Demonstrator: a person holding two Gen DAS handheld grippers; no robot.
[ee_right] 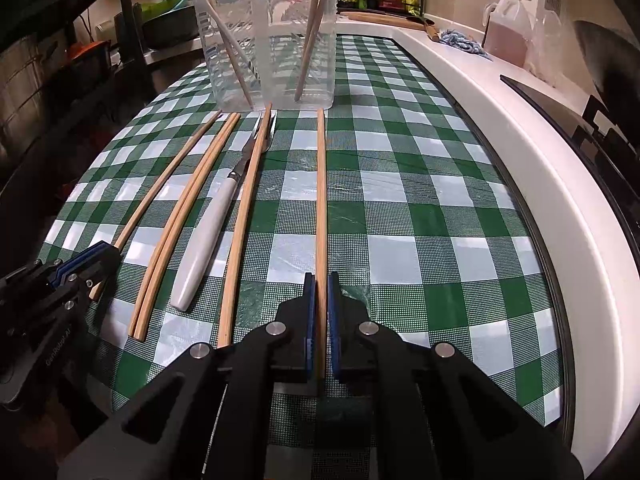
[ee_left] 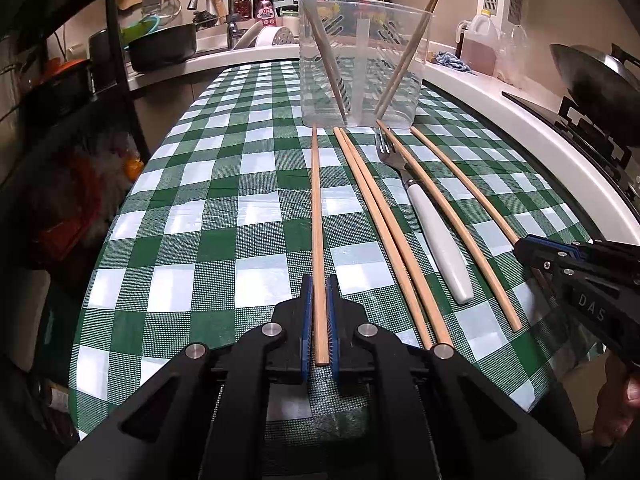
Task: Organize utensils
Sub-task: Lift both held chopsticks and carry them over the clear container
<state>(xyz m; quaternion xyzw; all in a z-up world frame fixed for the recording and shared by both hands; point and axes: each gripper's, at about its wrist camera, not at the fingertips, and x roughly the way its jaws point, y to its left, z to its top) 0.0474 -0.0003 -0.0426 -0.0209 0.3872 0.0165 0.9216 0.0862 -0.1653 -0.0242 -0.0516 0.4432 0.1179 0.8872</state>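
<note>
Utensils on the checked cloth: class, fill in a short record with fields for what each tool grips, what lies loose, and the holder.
left tool: shut on leftmost chopstick
right tool: shut on rightmost chopstick
loose on cloth: chopstick pair, single chopstick, white-handled fork
clear holder: upright, divided, already holds utensils

Both views are being taken from close above the green checked tablecloth (ee_left: 200, 220), angled downward toward the clear plastic holder (ee_left: 362, 60). The laid-out chopsticks (ee_right: 322, 184) and fork (ee_right: 208, 232) are being shared by both.
</note>
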